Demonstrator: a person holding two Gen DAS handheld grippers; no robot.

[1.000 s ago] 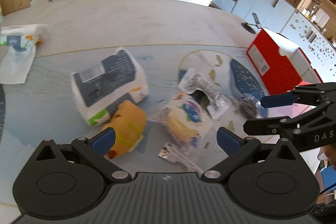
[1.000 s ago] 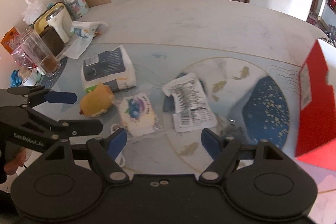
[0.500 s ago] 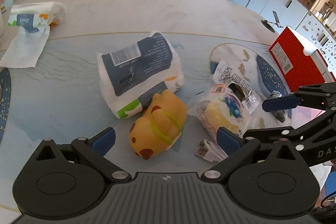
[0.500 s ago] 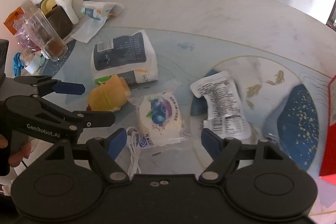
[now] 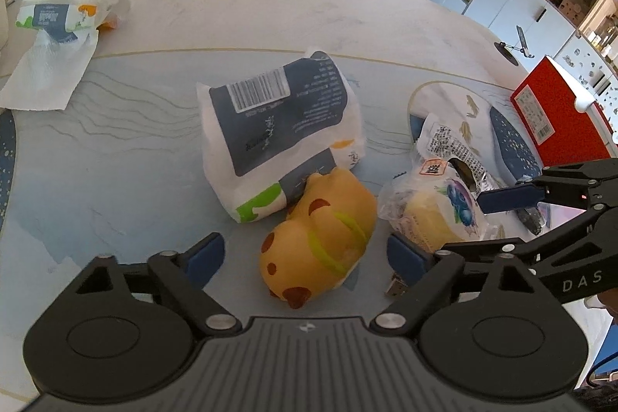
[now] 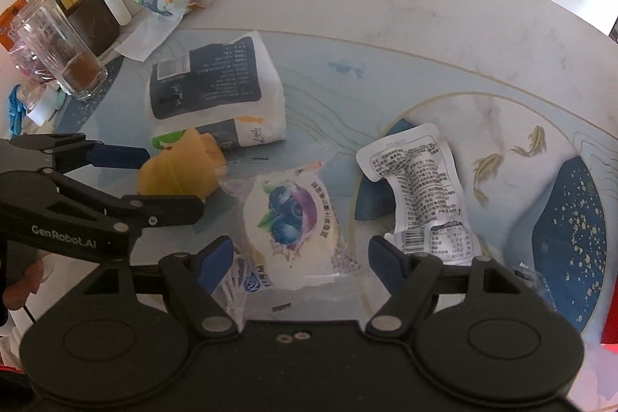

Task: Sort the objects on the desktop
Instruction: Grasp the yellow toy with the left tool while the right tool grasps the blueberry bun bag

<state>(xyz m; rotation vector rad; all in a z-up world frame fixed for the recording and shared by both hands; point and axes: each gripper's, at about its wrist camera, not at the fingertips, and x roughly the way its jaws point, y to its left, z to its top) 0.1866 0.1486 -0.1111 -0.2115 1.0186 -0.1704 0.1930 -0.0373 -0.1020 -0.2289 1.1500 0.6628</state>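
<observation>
Lying flat near the middle of the round pale table (image 6: 386, 6), one big white and dark blue tissue pack (image 5: 278, 130) has its long side running front to back. One squishy orange toy animal (image 5: 320, 238) leans on it, between the left gripper (image 5: 305, 253), whose jaws have just been closing but touch nothing. One blueberry bread packet (image 6: 293, 219) sits between the right gripper (image 6: 301, 253), wide apart too.
</observation>
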